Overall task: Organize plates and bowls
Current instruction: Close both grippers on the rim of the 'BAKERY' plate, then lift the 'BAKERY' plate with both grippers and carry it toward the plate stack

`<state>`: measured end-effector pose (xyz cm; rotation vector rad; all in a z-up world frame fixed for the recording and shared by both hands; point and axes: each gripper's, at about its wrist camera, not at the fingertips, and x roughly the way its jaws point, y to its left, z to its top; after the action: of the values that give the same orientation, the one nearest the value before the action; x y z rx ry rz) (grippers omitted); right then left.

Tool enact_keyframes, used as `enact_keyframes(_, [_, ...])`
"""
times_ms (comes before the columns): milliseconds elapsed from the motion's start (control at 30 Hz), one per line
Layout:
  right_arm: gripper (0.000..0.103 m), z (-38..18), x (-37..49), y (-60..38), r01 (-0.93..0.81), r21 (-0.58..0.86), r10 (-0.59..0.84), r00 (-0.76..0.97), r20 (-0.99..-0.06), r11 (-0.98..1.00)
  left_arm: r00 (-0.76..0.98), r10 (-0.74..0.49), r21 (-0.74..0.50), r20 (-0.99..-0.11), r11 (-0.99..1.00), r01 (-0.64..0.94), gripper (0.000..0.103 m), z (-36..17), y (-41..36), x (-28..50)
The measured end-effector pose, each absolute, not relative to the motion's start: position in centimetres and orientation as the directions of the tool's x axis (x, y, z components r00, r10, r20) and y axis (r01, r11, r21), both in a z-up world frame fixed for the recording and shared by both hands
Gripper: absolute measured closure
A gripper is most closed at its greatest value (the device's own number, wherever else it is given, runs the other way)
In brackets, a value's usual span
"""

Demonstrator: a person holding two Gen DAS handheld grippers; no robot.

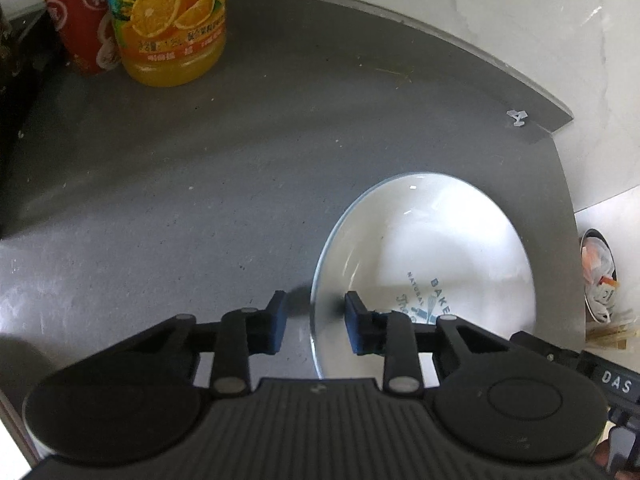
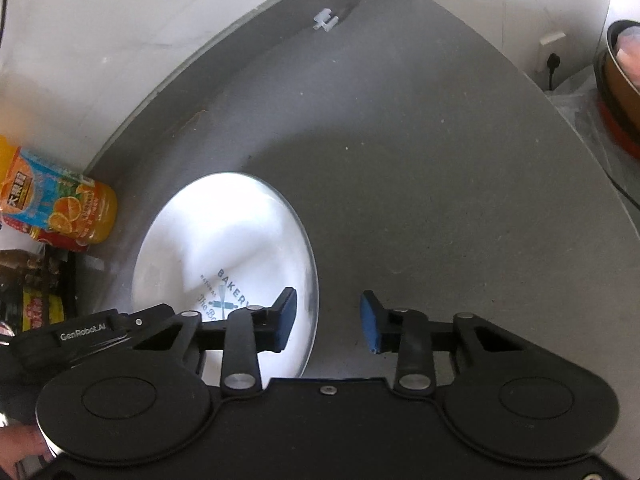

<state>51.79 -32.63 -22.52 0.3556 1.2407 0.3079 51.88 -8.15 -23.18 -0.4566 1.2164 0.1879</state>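
A white plate with a blue "BAKERY" print lies on the grey countertop. My left gripper is open and straddles the plate's left rim, one finger outside it and one over the plate. In the right wrist view the same plate lies at lower left. My right gripper is open and straddles the plate's right rim, its left finger over the plate and its right finger over bare counter. Whether the pads touch the rim I cannot tell.
An orange juice bottle and a red can stand at the counter's far left, also in the right wrist view. A white wall bounds the counter behind. A bin sits beyond the right edge. A pot is at far right.
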Motion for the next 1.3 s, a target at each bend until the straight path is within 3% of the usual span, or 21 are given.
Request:
enact_keyframes(200, [0.074,-23.2,52.0,-33.3,-0.004,0.488,0.467,0.294,-0.834,0.873,0.369,-0.145,-0.293,-0.918,0.875,-0.386,0.084,-23.3,-7.7,52.0])
enact_keyframes(333, [0.094,-23.7,51.9,-33.3,0.001,0.517,0.497,0.274,-0.823,0.856,0.393,-0.157,-0.313,-0.906,0.873,-0.375,0.085,-23.3,-7.4,51.6])
enact_keyframes(367, [0.095,-23.7,51.8,-33.4,0.010,0.529,0.506,0.281,-0.816,0.848,0.395,-0.158,-0.315,-0.905,0.874,-0.371,0.086,-23.3,-7.4,51.5])
enact_keyframes(767, [0.097,-19.6,50.5,-33.1,-0.090,0.485,0.483,0.358,-0.799,0.870,0.422,-0.185,-0.352,-0.887,0.863,-0.362,0.093,-21.9,-6.6,50.8])
enact_keyframes(1300, [0.096,-14.3,46.1,-32.2,-0.151,0.453,0.469,0.456,-0.757,0.879,0.511,-0.204,-0.397,-0.835,0.867,-0.302,0.093,-16.8,-6.2,47.6])
